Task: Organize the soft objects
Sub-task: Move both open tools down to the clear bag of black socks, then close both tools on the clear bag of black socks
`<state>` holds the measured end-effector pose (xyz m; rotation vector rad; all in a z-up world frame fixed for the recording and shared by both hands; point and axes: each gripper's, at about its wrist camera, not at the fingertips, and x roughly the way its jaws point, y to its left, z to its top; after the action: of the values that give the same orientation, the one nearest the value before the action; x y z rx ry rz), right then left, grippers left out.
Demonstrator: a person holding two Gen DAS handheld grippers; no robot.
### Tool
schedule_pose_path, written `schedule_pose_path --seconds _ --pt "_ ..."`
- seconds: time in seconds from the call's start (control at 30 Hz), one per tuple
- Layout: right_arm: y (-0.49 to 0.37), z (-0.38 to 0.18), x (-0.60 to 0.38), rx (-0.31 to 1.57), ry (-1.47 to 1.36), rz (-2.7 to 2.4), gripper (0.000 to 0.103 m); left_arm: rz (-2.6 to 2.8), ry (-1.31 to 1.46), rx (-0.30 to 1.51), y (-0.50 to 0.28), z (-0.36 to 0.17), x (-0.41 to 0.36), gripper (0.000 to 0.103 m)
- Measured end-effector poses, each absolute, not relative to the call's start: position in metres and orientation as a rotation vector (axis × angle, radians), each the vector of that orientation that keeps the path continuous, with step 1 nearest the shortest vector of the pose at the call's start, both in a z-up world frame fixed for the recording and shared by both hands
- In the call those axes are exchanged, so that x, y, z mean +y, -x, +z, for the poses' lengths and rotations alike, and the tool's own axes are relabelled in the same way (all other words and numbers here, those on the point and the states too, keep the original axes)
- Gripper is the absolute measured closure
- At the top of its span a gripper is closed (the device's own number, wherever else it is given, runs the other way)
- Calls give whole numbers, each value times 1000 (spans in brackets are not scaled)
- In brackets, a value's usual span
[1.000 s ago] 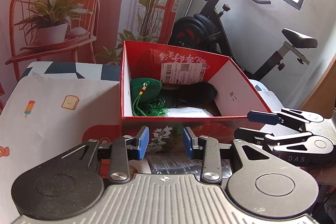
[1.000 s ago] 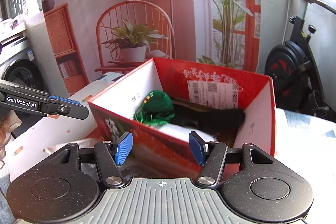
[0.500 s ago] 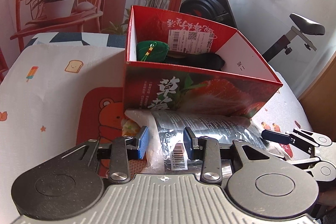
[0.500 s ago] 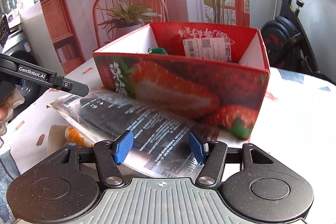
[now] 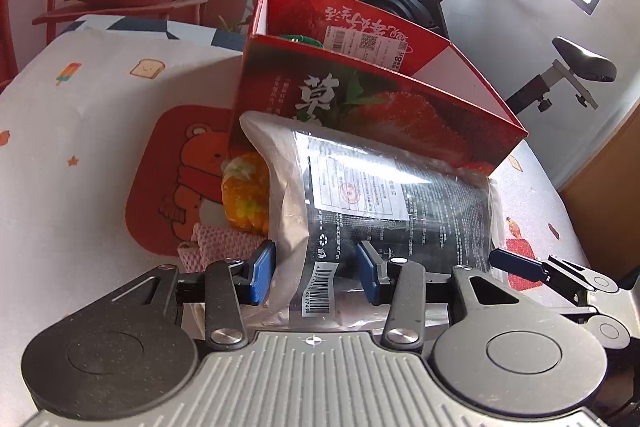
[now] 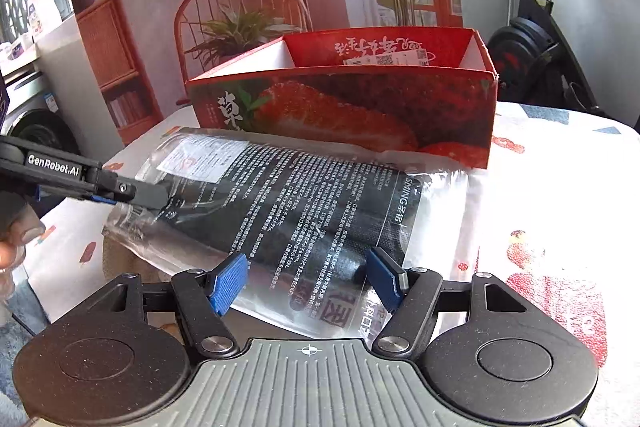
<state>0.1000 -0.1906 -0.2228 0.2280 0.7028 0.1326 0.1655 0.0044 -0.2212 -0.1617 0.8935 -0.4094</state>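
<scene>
A cloth-covered worktop (image 5: 100,115) is carrying a red strawberry box (image 6: 360,107) at its far side. A clear plastic packet (image 6: 304,195) is lying just near of the box, over an orange soft toy (image 5: 244,195). The left claw (image 5: 316,273) and right claw (image 6: 306,279) are both spreading wider, packet between their pads, unpinched.

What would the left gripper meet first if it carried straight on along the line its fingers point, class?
The left gripper, jaws opening, already straddles the clear plastic packet. Going straight on, it would probably meet that packet first, then the red strawberry box behind it; depth is hard to judge.
</scene>
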Motion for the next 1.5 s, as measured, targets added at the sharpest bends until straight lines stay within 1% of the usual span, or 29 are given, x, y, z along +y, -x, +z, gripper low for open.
schedule_pose_path --seconds 0.47,0.8,1.03,1.37,1.5 --pt "-102 -216 -214 681 -299 44 39 -412 221 907 -165 -238 13 56" --pt "-120 -219 -240 693 -373 -1 39 -413 230 907 -165 -241 15 56" --pt "-143 -216 -251 704 -409 17 34 -413 233 908 -164 -242 15 56" --pt "-170 -214 -252 731 -390 33 26 -413 238 910 -164 -243 15 55" --pt "-175 -216 -252 742 -402 37 25 -413 243 911 -164 -244 15 55"
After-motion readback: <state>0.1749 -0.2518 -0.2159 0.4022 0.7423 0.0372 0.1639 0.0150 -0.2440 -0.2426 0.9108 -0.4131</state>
